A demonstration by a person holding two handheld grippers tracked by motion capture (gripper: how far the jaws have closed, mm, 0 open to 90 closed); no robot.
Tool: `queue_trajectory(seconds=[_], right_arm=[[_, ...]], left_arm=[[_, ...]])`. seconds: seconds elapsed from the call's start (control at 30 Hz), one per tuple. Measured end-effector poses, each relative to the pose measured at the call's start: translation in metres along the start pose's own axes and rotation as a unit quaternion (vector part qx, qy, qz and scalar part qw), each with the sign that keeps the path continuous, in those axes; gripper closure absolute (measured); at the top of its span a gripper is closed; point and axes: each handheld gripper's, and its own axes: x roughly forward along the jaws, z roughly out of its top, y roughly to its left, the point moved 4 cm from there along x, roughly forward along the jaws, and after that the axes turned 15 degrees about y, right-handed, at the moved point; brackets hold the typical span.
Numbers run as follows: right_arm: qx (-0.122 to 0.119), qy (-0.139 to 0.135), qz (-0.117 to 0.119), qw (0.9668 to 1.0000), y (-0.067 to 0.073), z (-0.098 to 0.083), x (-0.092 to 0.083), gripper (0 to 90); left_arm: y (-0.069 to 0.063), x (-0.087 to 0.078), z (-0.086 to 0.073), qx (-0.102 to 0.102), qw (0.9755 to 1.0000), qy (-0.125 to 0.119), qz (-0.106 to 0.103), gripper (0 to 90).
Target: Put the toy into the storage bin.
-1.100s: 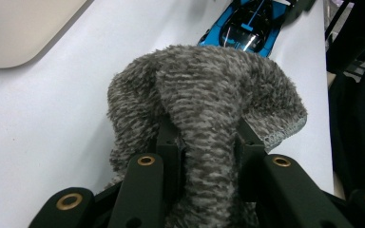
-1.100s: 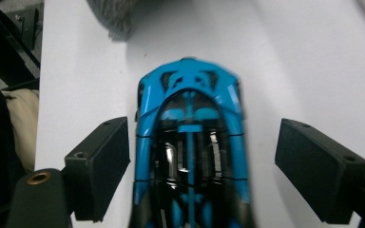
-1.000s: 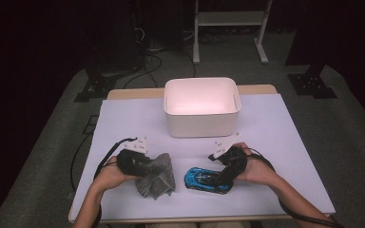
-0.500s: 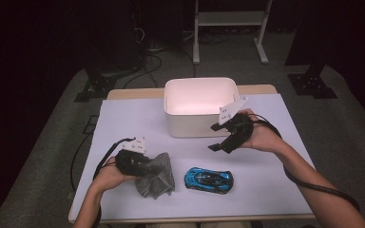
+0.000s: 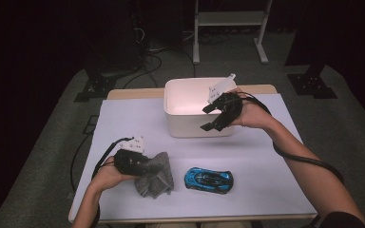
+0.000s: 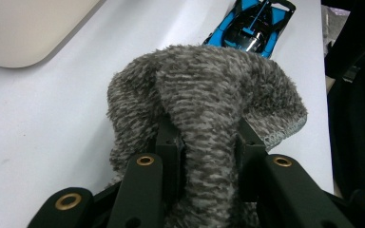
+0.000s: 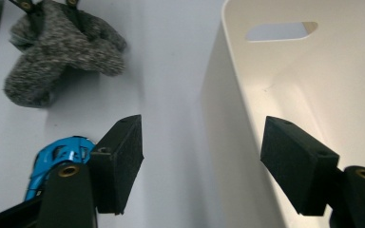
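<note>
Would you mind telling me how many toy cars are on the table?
1: the blue toy car lies near the table's front edge, right of the grey cloth. The white bin's floor is partly hidden.

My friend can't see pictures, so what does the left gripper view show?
The left hand-held gripper pinches a fuzzy grey cloth on a white table. A blue toy car lies just beyond it.

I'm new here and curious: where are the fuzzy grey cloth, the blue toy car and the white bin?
grey cloth (image 6: 209, 85), left gripper view, top of its fold.
blue toy car (image 5: 208, 179), high view, roof.
white bin (image 5: 190, 127), high view, front wall.
</note>
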Motion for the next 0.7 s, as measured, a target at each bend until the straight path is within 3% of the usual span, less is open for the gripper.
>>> queue_trajectory(seconds=[0.27, 0.47, 0.7], right_arm=[[0.003, 0.009, 0.005, 0.9999, -0.023, 0.004, 0.008, 34.5], [0.006, 0.024, 0.013, 0.9996, -0.036, 0.001, 0.021, 45.4], [0.009, 0.036, 0.019, 0.9991, -0.040, -0.002, 0.030, 61.5]], left_arm=[[0.001, -0.002, -0.003, -0.006, 1.0000, -0.003, -0.001, 69.7], [0.001, -0.003, -0.006, -0.009, 0.9999, -0.003, -0.002, 68.8], [0.000, -0.003, -0.007, -0.012, 0.9999, 0.001, -0.003, 68.8]])
